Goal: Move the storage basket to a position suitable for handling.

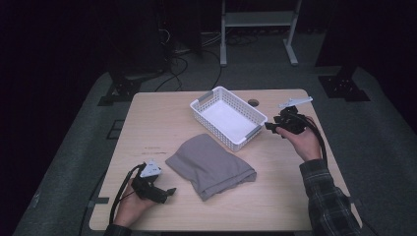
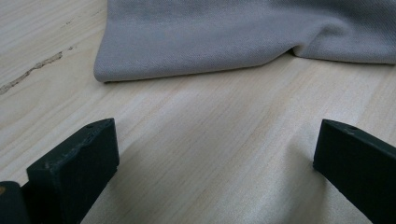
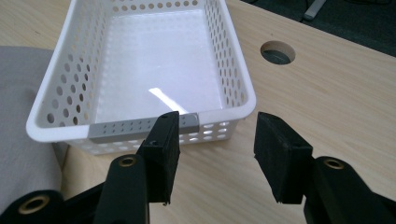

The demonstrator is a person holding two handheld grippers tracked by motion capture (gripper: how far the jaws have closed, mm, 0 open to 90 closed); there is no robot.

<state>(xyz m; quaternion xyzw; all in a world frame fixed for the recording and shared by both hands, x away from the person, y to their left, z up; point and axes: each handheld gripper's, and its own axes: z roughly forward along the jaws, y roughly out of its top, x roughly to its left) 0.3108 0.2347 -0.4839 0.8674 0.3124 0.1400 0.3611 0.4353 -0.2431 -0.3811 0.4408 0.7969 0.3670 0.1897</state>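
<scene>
While your left gripper (image 1: 169, 191) rests near the grey cloth (image 1: 211, 164), jaws apart, your right gripper (image 1: 269, 127) gapes beside the white basket (image 1: 227, 118); grasp the cloth next.

We look along the right gripper (image 3: 212, 154), its two black jaws standing apart with bare wood between them. Just beyond them sits a white perforated basket (image 3: 233, 70), empty, with a grey strip (image 3: 126, 128) on its near rim. A grey cloth (image 3: 23, 140) lies beside the basket's left wall. A round hole (image 3: 278, 51) pierces the wooden table (image 3: 327, 102).
</scene>
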